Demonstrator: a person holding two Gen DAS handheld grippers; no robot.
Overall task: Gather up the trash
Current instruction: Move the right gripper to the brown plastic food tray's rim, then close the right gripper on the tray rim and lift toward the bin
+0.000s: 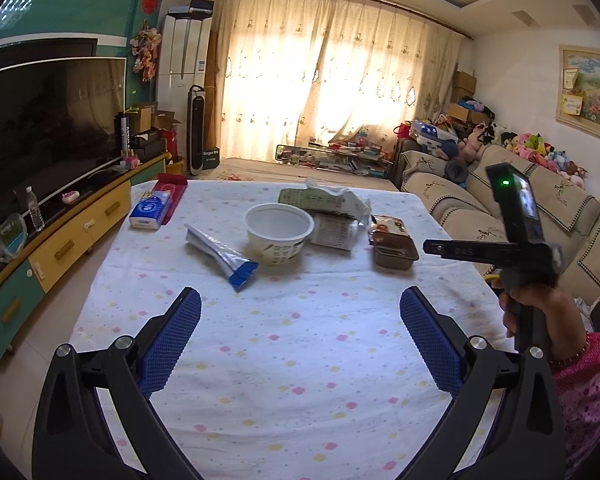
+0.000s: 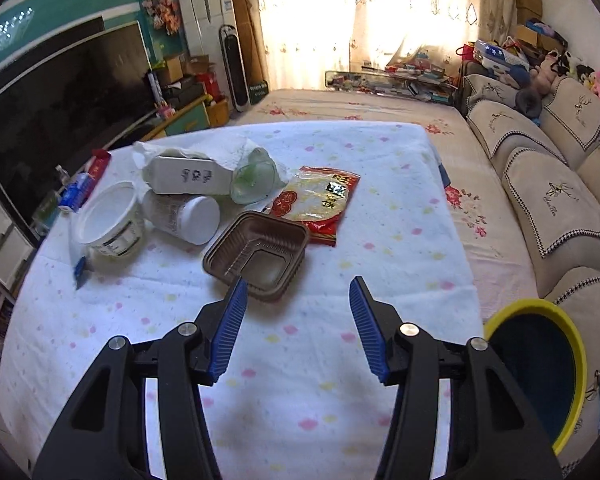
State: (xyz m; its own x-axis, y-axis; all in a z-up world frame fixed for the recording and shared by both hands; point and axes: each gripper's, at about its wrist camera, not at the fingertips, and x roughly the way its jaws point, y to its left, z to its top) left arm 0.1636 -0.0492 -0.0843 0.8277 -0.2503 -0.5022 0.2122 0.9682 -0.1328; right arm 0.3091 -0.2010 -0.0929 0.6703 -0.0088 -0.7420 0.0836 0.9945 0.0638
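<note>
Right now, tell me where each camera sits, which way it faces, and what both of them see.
Left wrist: on the left gripper, facing across the table toward the curtains; its open blue fingers show, plus the person's right hand holding the other gripper.
Right wrist: on the right gripper, over the table's right side, facing the brown tray and red packet; open fingers show, yellow-rimmed bin at right.
Shared: white tub, tray, television, curtains, sofa.
</note>
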